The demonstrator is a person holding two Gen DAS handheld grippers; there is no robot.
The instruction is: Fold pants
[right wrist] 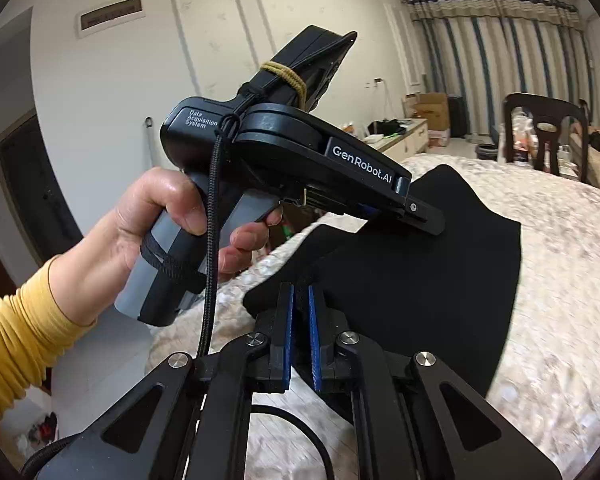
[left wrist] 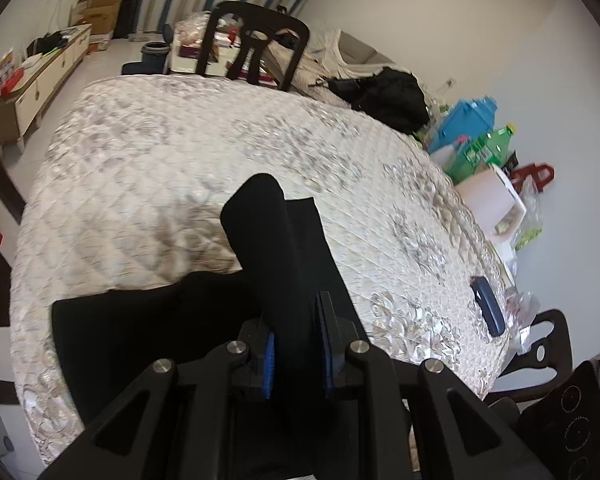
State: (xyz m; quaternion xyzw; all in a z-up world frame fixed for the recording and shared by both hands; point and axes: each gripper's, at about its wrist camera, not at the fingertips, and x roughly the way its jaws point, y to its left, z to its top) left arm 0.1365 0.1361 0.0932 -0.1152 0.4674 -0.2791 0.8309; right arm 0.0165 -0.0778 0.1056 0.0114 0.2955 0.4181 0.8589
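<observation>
The black pants (left wrist: 148, 328) lie on the quilted white table cover (left wrist: 172, 168). In the left wrist view my left gripper (left wrist: 298, 344) is shut on a raised fold of the pants (left wrist: 272, 240), which stands up between the blue pads. In the right wrist view my right gripper (right wrist: 299, 320) is shut on an edge of the pants (right wrist: 420, 288) and holds it above the cover (right wrist: 560, 280). The left gripper (right wrist: 428, 220), held by a hand in a yellow sleeve, pinches the same cloth just beyond.
A dark chair (left wrist: 256, 44) stands at the table's far end. A dark blue case (left wrist: 487, 304) lies near the right edge. Bottles, bags and a blue box (left wrist: 468, 128) crowd the floor on the right. A low cabinet (left wrist: 40, 76) lines the left wall.
</observation>
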